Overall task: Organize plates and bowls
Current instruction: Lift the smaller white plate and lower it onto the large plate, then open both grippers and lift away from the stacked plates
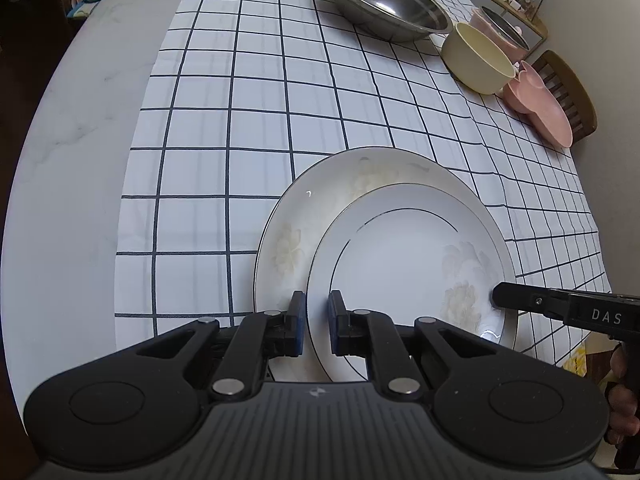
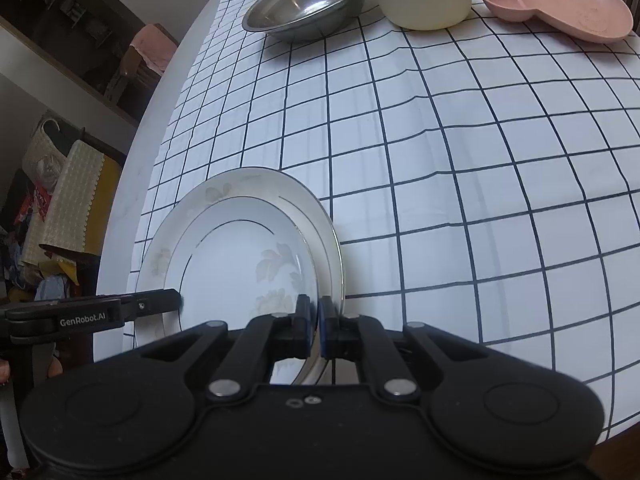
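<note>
**Two plates stacked, both grippers on the upper rim**

While you hold both tools at the near edge of the table, count two white plates: a smaller plate [image 1: 404, 264] with a thin dark ring and pale flower print lies inside a larger floral plate [image 1: 296, 224], offset toward your right. Your left gripper [image 1: 318, 322] has its blue-padded jaws closed onto the smaller plate's near-left rim, one pad either side of the edge. Your right gripper [image 2: 315, 326] is clamped on the same plate's opposite rim, jaws nearly together with the rim between them.

At the far side sit four more pieces: one steel bowl [image 1: 388, 0], one cream bowl [image 1: 478, 58] just beside it, one pink divided dish [image 1: 538, 106] next to that, and one pink-cased pot [image 1: 502, 30] behind the cream bowl. All rest on one checked tablecloth [image 1: 240, 120].

Readable writing: "DAS" on the right gripper's side, "GenRobot.AI" on the left gripper's side in the right wrist view.
</note>
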### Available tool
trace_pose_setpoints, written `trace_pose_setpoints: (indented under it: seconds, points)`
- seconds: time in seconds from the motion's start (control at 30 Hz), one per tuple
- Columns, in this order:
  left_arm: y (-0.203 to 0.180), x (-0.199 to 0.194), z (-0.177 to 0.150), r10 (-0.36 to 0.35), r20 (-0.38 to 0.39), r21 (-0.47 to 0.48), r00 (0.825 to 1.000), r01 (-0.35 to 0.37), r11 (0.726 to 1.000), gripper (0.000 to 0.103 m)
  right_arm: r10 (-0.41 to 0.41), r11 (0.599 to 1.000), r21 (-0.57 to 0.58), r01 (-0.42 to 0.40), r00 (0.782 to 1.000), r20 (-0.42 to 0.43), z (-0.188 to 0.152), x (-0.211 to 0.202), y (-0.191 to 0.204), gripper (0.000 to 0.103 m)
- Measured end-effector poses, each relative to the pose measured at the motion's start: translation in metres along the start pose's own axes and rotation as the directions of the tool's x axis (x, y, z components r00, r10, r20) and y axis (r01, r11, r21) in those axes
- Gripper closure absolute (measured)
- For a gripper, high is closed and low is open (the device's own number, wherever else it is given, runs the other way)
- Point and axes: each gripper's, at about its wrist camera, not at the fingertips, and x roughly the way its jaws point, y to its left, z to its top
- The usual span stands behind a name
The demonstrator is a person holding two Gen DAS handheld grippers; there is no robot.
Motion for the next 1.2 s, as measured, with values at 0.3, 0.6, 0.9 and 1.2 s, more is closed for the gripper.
trace_pose_setpoints:
  seconds: [0.3, 0.6, 0.9, 1.2]
  points:
    - [0.006, -0.002, 0.002, -0.011, 0.005, -0.012, 1.000, 0.012, 1.000, 0.092, 0.004, 1.000, 0.006, -0.004, 1.000, 0.003, 0.000, 0.000, -0.001, 0.098]
    - [0.003, -0.018, 0.002, 0.011, 0.064, 0.022, 0.998, -0.012, 1.000, 0.092, -0.024, 0.999, -0.023, 0.024, 1.000, 0.005, 0.001, 0.005, 0.007, 0.097]
    - [-0.020, -0.033, 0.001, -0.001, 0.131, 0.094, 0.991, -0.012, 0.995, 0.092, -0.047, 0.993, -0.109, 0.053, 0.997, 0.057, 0.001, -0.012, 0.022, 0.079]
    - [-0.044, -0.053, 0.005, -0.015, 0.207, 0.175, 0.978, -0.022, 0.984, 0.091, -0.067, 0.973, -0.210, 0.099, 0.985, 0.156, 0.000, -0.040, 0.047, 0.066]
